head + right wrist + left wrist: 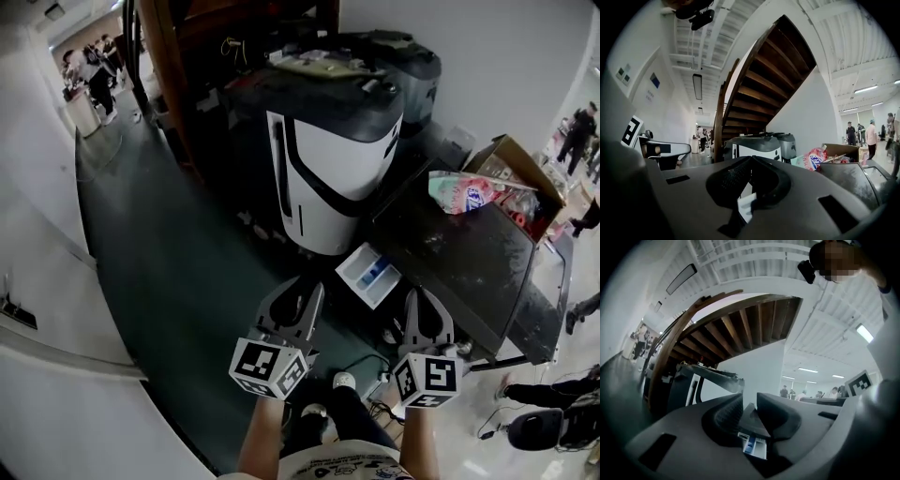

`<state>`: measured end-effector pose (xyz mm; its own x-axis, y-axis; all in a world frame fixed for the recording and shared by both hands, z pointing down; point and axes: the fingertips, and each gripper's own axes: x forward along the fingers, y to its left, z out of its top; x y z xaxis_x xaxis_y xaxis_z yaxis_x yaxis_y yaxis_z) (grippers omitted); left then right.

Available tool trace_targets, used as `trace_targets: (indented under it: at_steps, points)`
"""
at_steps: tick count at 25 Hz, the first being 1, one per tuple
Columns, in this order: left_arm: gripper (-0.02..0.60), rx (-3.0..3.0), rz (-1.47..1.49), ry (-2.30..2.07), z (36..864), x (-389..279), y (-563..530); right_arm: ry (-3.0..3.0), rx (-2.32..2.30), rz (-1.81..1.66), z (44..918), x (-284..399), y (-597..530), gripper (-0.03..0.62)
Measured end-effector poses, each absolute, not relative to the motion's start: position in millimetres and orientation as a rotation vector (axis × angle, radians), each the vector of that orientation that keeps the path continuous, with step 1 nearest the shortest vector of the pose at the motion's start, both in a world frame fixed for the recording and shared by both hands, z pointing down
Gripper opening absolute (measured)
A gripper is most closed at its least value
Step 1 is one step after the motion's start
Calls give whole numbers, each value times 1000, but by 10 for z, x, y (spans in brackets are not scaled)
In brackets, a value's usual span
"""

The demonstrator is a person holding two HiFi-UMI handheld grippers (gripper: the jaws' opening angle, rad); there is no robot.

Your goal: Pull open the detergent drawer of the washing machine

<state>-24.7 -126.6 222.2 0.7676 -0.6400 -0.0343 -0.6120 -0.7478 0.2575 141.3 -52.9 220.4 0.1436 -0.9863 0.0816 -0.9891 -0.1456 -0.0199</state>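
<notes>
While we held both grippers out in front of us, the left gripper (pixel 305 289) stood narrowly open with nothing between its jaws, and the right gripper (pixel 424 298) was closed and empty. Just beyond and between them, the detergent drawer (pixel 372 274) stuck out from the near left corner of the washing machine (pixel 469 262), white with a blue compartment. Farther off, a detergent bag (pixel 466 192) lay on the machine's dark top, and a white and black appliance (pixel 333 178) stood to the left.

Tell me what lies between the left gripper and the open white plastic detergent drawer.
Nothing: the head view shows only dark floor between the left gripper and the white plastic detergent drawer.
</notes>
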Motion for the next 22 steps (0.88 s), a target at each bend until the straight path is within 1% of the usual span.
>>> trace_targets:
  at_steps: [6,8,13,22]
  points:
    - [27,2871,-150,-1153,1794,-280,-1009,-2055,2364,44,1866,1341,-338,14]
    - [14,2904,-147,-1211,1681,-302,-938,-2061,2374,27,1798,1329,-285,14]
    - [14,2906,-157,-1321,1480,-388,-813,-2062,2395,0,1665,1329,-143,14]
    - [14,2864,-131,-1416,1408,-603,-735,-2059,2413,-41,1550,1264,0,13]
